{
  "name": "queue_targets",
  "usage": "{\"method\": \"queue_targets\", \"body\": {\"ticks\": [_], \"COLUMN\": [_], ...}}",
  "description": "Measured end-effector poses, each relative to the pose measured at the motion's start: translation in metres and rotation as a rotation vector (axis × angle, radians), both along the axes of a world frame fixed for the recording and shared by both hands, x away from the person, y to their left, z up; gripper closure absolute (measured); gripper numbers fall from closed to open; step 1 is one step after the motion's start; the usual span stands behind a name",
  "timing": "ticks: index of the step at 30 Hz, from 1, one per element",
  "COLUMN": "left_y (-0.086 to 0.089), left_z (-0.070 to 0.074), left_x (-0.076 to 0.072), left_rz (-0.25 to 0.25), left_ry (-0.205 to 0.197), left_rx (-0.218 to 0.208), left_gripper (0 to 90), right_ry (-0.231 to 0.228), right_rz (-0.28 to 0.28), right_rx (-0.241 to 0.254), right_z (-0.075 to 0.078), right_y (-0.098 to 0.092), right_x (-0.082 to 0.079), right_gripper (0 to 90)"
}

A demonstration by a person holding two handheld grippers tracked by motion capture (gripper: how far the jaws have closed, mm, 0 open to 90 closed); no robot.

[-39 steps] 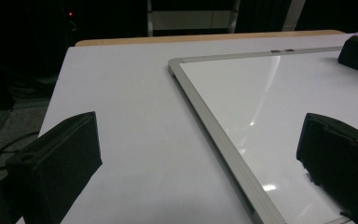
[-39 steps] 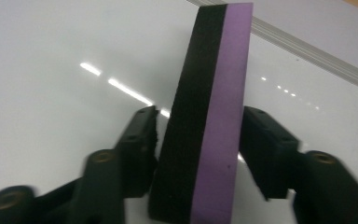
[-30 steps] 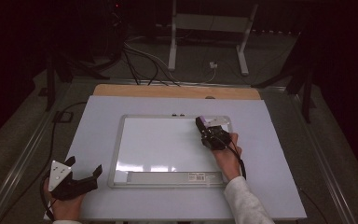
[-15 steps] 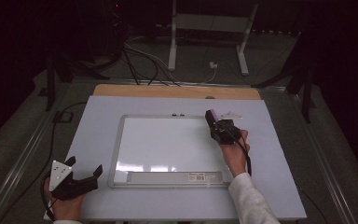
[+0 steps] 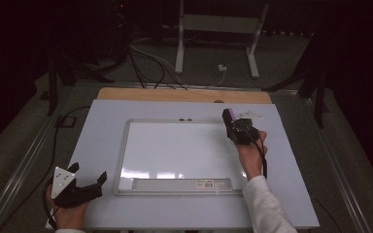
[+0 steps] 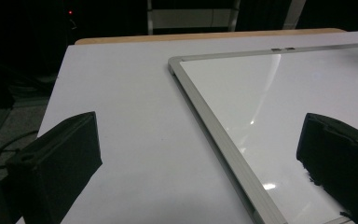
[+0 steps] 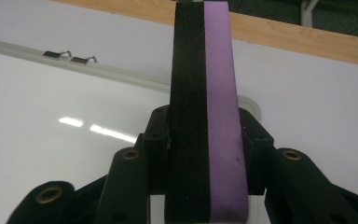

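- The right gripper [image 5: 229, 118] was clamped on a whiteboard eraser [image 7: 207, 107], purple foam on one side and black felt on the other, at the far right corner of the whiteboard [image 5: 175, 150]; whether the felt touched the board was hard to judge.
- The left gripper [image 5: 88, 175] rested at the table's [image 5: 102, 116] near left, jaws apart and holding nothing, beside the whiteboard's near left corner.

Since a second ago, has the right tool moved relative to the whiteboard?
Yes. The right tool, shut on the eraser, has shifted rightward past the whiteboard frame's right edge.
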State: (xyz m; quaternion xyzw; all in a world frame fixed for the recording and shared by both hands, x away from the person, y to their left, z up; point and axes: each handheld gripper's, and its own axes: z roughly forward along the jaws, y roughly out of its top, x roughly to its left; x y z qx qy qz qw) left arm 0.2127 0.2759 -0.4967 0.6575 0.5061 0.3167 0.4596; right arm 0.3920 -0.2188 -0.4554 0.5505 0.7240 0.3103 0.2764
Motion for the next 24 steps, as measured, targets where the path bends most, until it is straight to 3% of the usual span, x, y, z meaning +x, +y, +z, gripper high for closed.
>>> {"method": "queue_targets", "body": {"ticks": [24], "left_y": [-0.001], "left_z": [0.001], "left_x": [0.0], "left_rz": [-0.001], "left_ry": [-0.001], "left_rx": [0.003], "left_gripper": [0.5], "right_ry": [0.064], "right_rz": [-0.094], "right_rx": [0.035], "right_z": [-0.018], "right_y": [-0.014], "right_x": [0.011], "right_gripper": [63.3]}}
